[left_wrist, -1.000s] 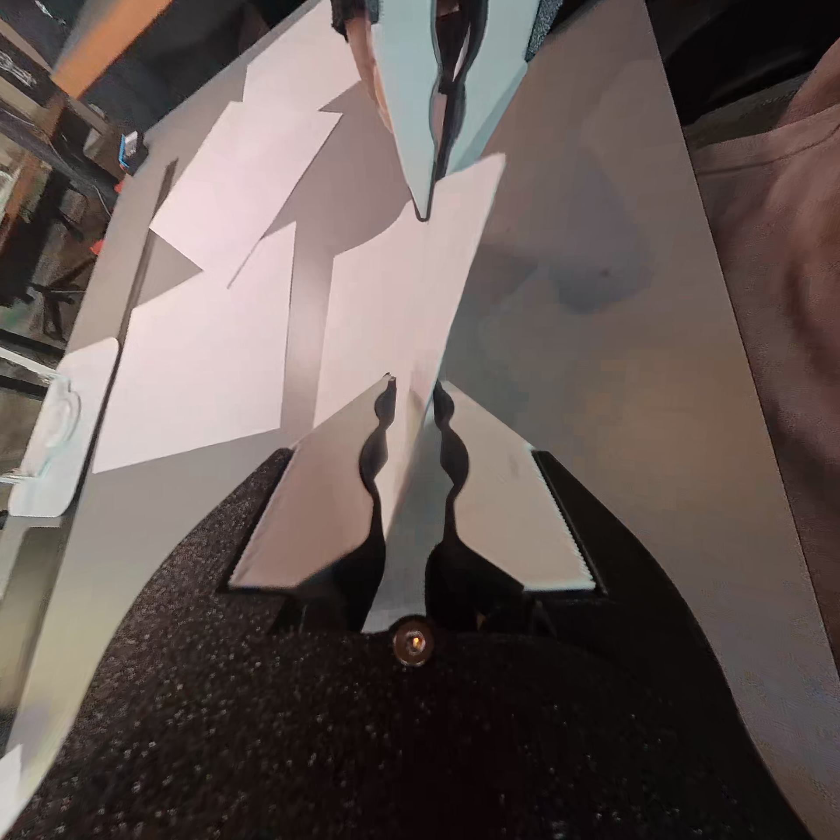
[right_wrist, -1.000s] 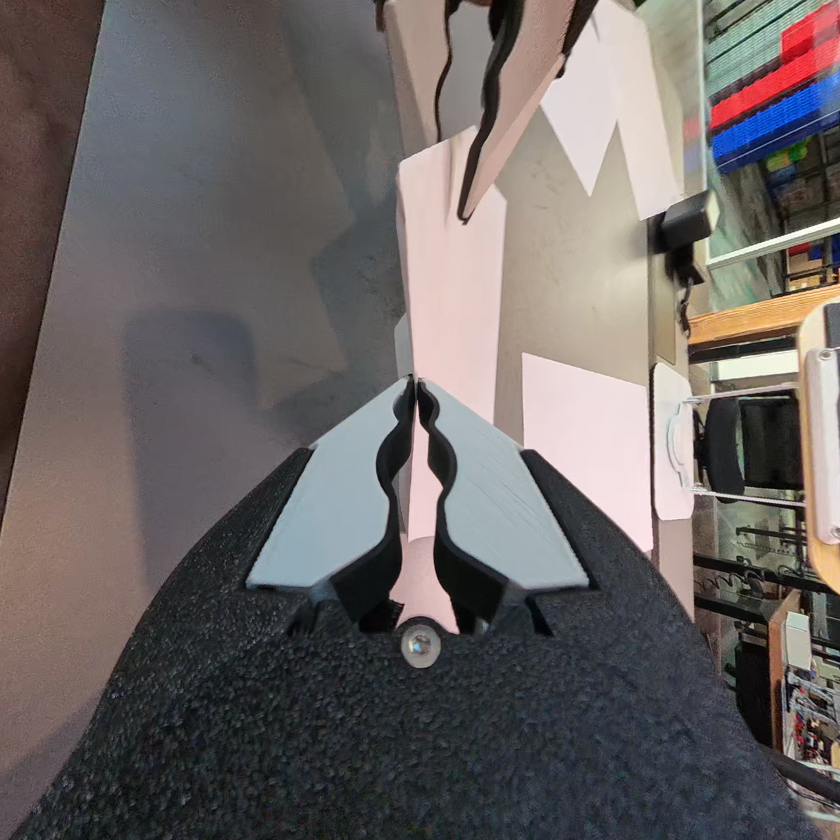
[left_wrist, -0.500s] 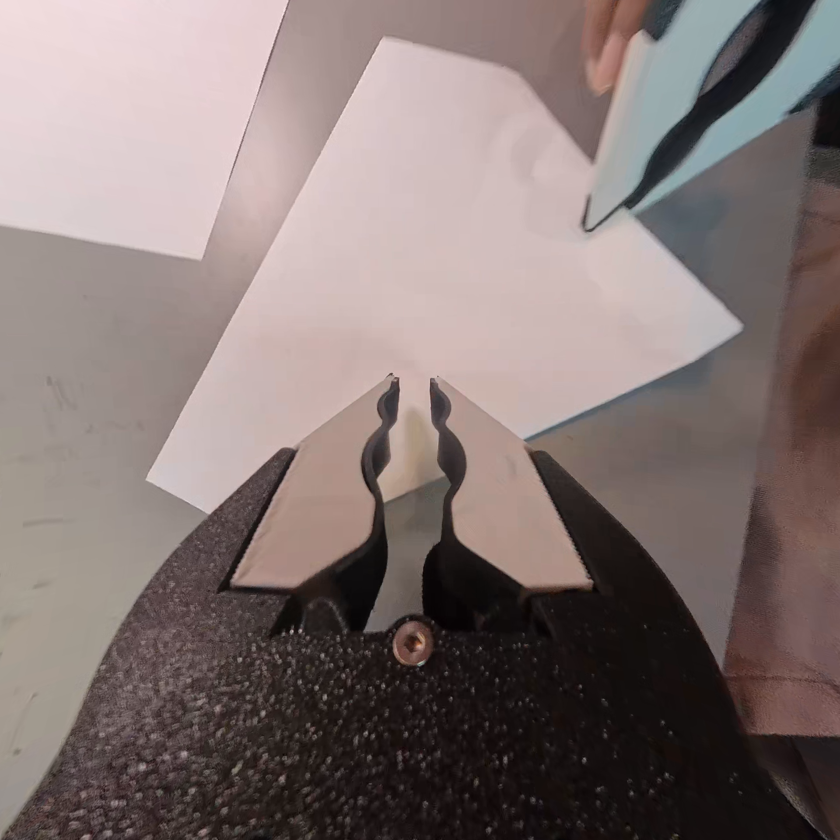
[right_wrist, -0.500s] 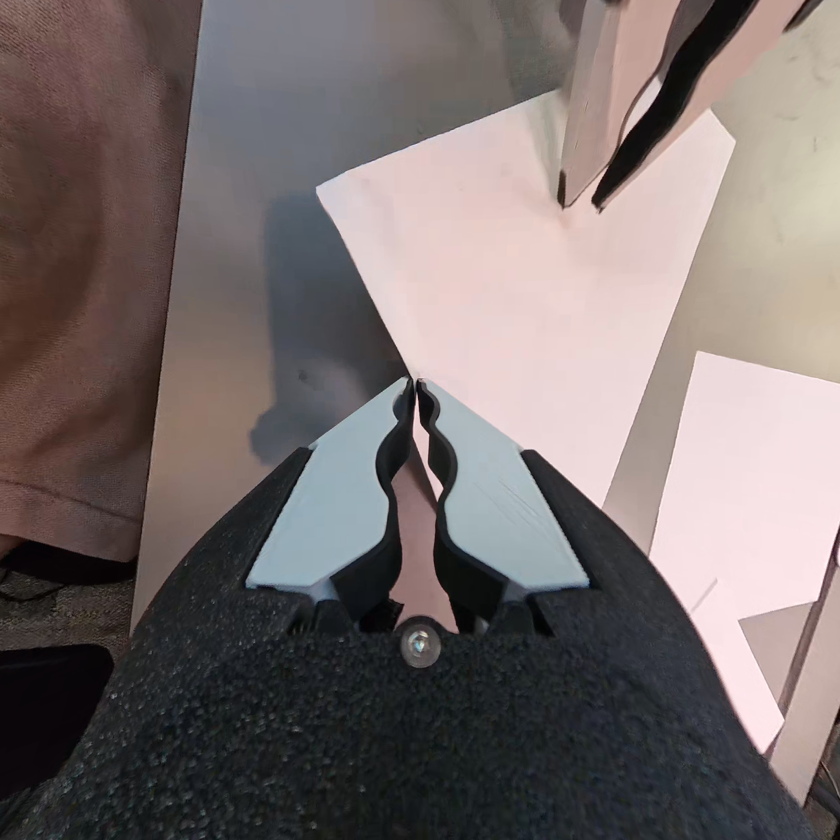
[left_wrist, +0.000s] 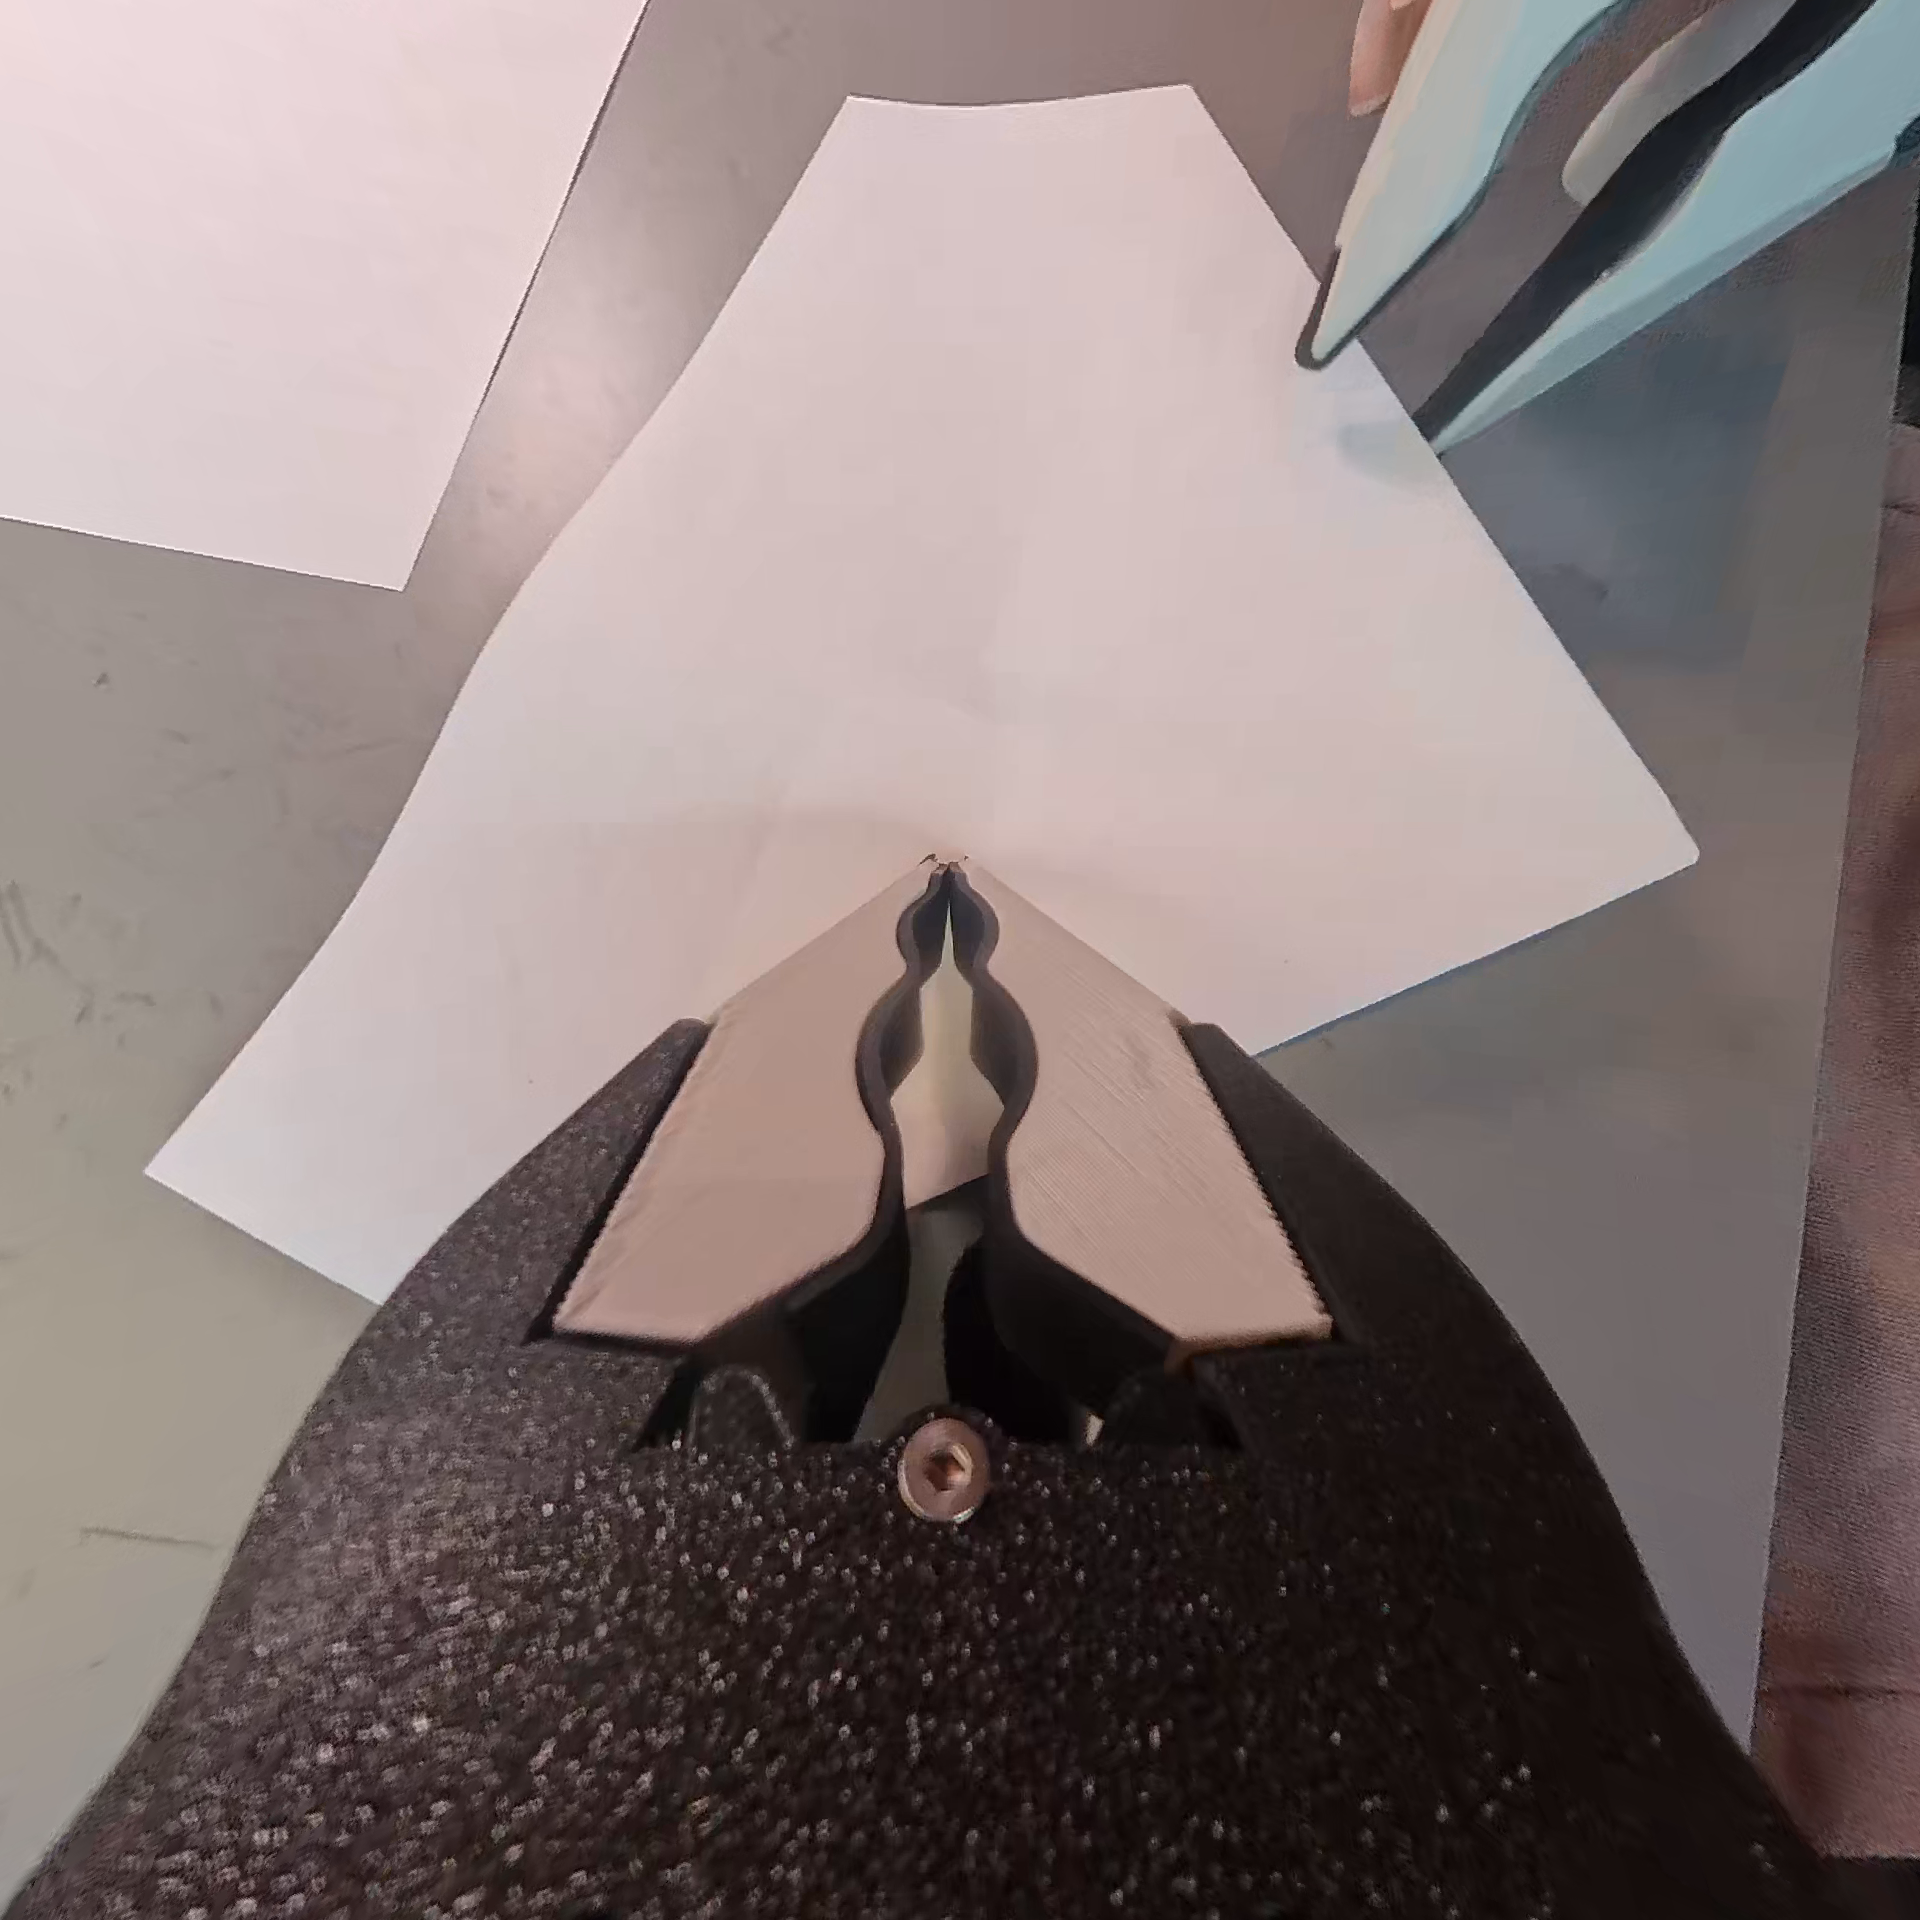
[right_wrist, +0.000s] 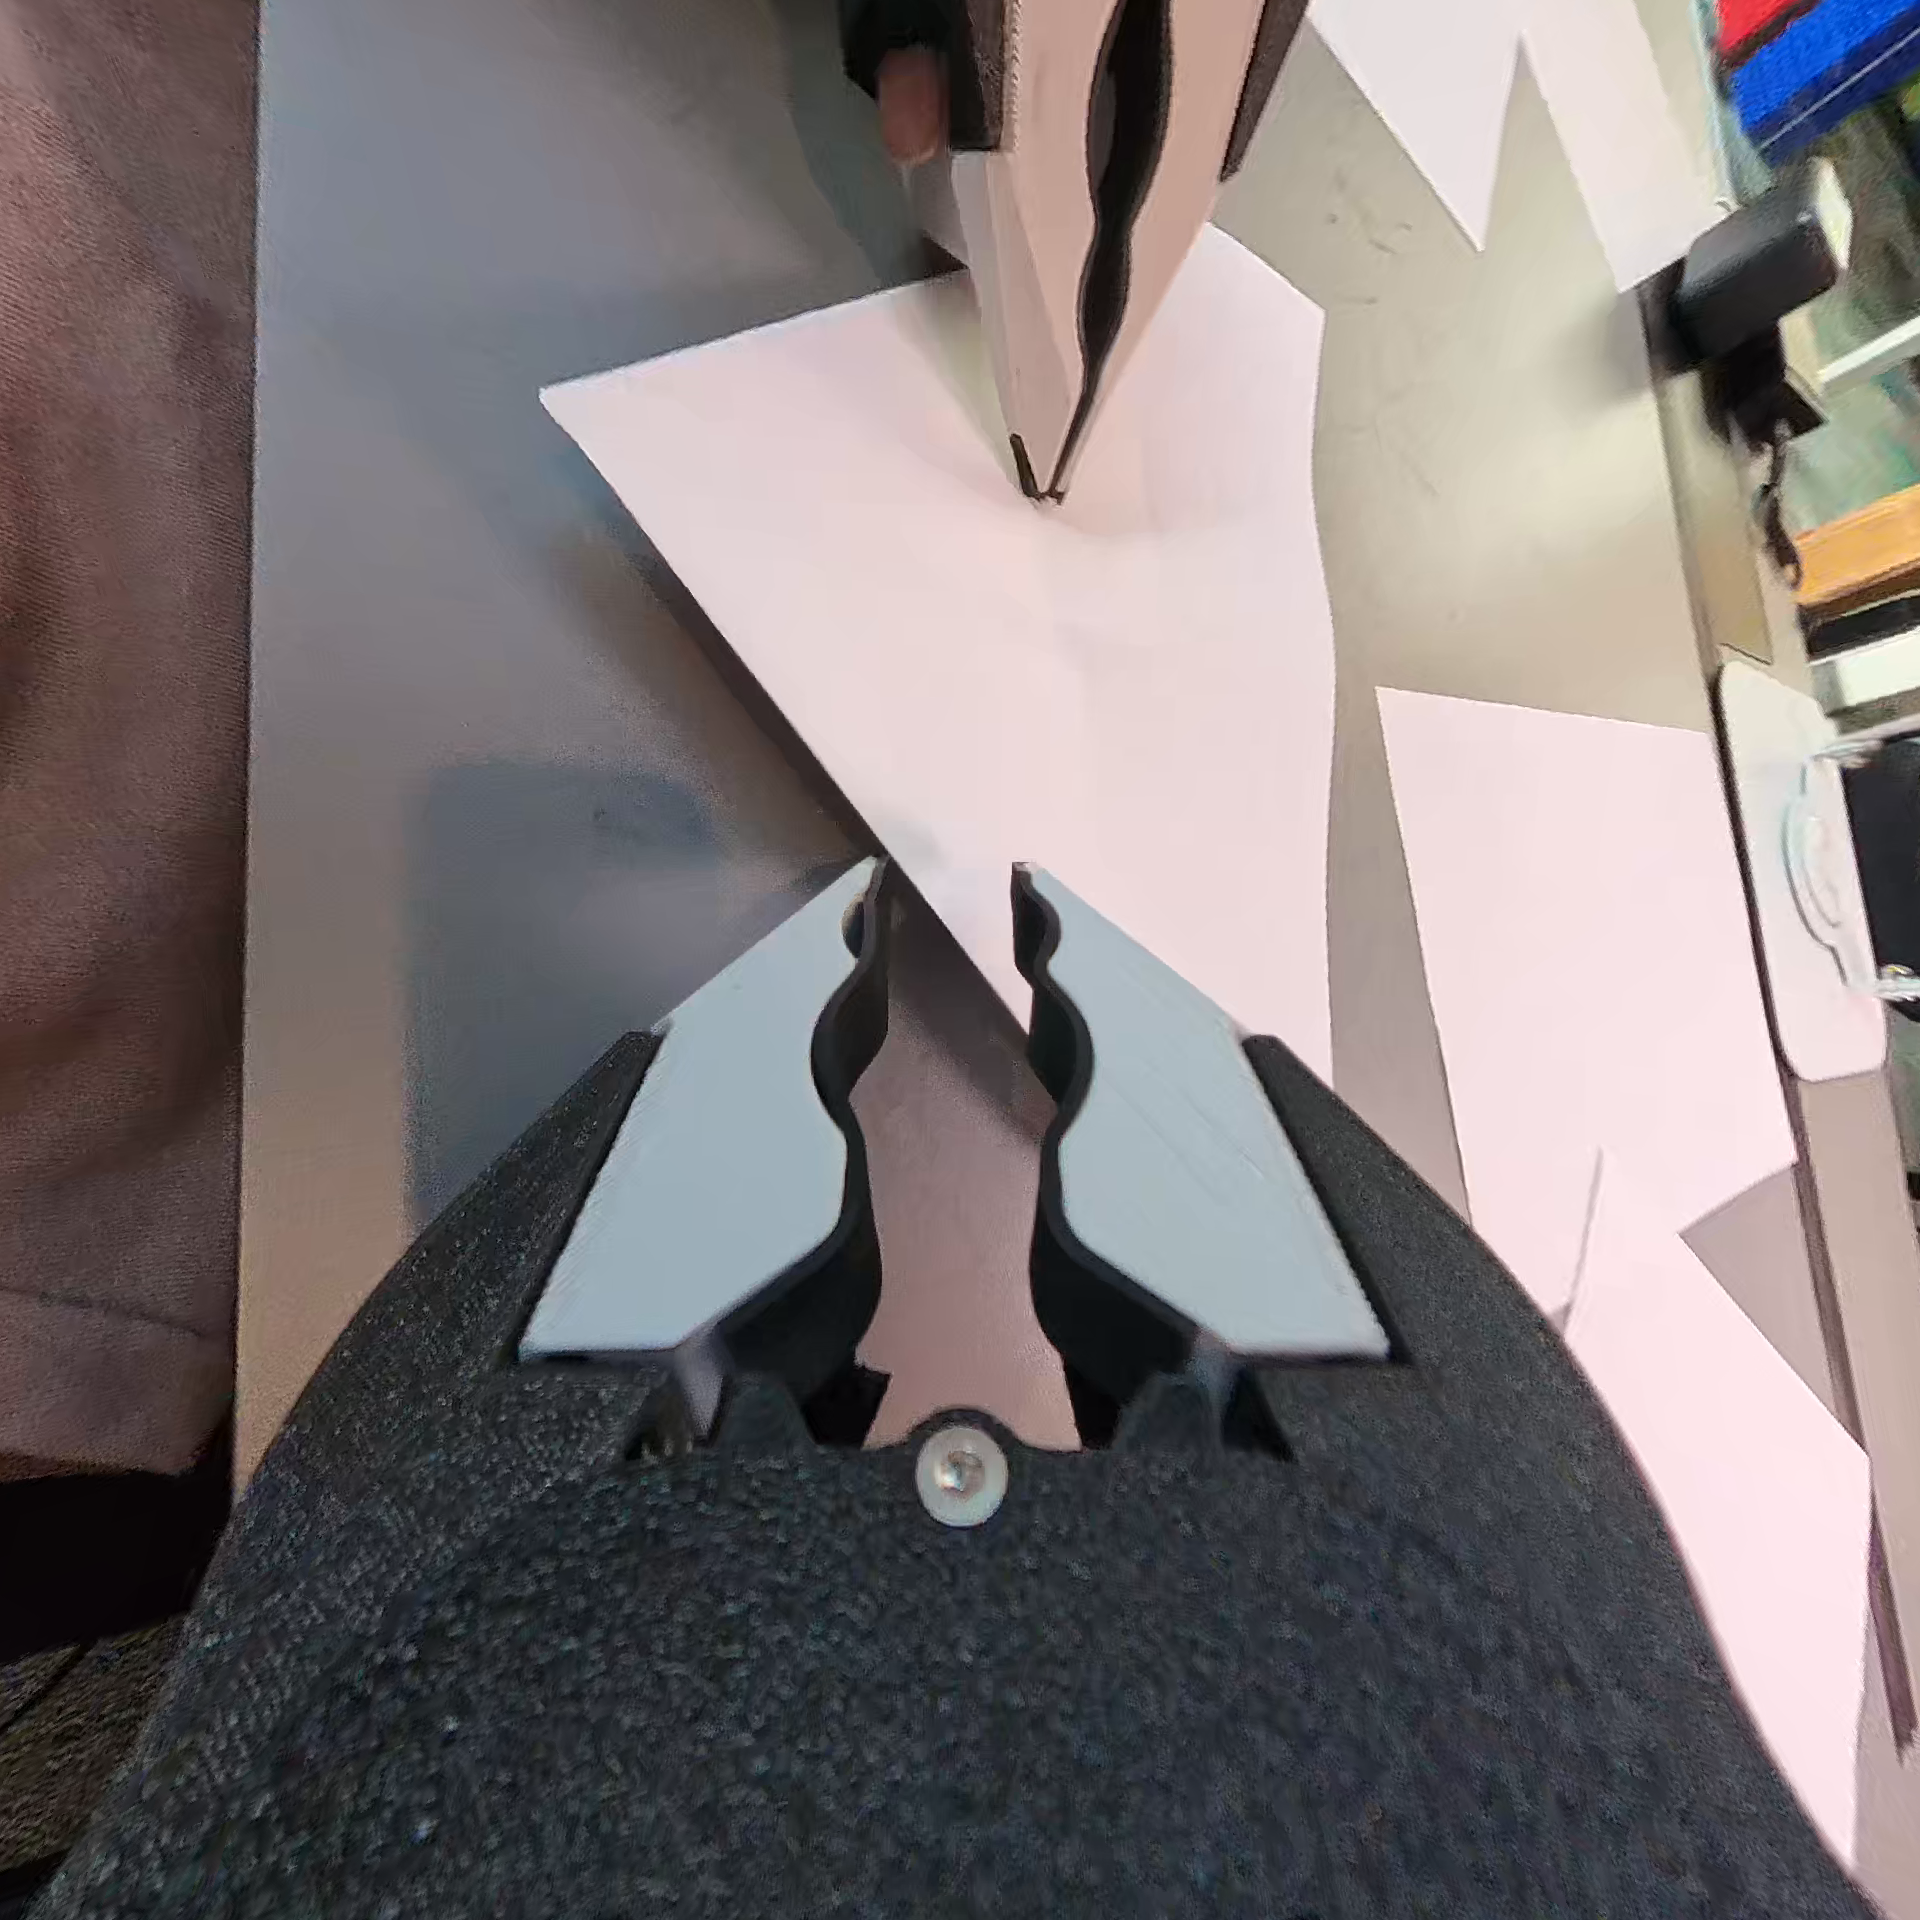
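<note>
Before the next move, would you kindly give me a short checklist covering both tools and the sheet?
1. Left tool shut, tips pressing on the white sheet: ok.
2. Right tool open, straddling the sheet's corner: ok.
3. Sheet actually pinched by the left tool: cannot tell.
4. Sheet flat on the grey table: not ok; it looks dimpled at the left tips.
5. Neighbouring sheet apart from this one: ok.

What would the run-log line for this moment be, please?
left gripper: shut, tips on paper sheet | right gripper: open at sheet's edge | grey table
</note>
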